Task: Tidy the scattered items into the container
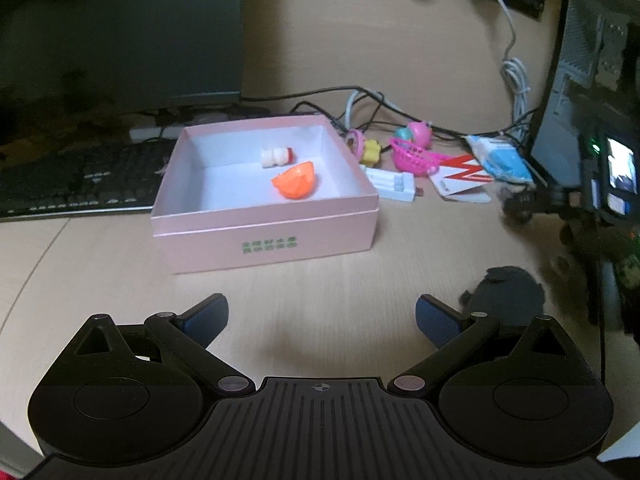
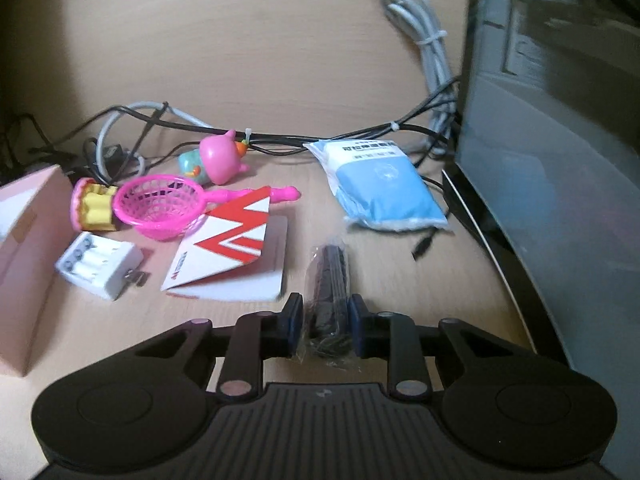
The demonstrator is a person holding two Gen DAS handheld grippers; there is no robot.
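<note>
On smooth wood, right hand-held gripper (image 2: pixel 325 322) clamps a crinkly black packet (image 2: pixel 328 280); left (image 1: pixel 322 318) gapes.

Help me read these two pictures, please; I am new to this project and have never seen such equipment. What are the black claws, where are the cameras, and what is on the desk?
No robot here: a person holds one two-finger gripper in each hand, and each carries a wide-angle camera looking forward along its fingers.

The left wrist view shows the left gripper open and empty above the desk. Ahead stands the pink box, which already holds an orange toy piece and a small white toy bottle.

The right wrist view shows the right gripper shut on a black item in a clear plastic bag.

Lying loose on the desk are a pink toy net, a white battery charger, a red-and-white card, a blue packet, a pink figure and a yellow-and-pink toy, with cables behind.
</note>
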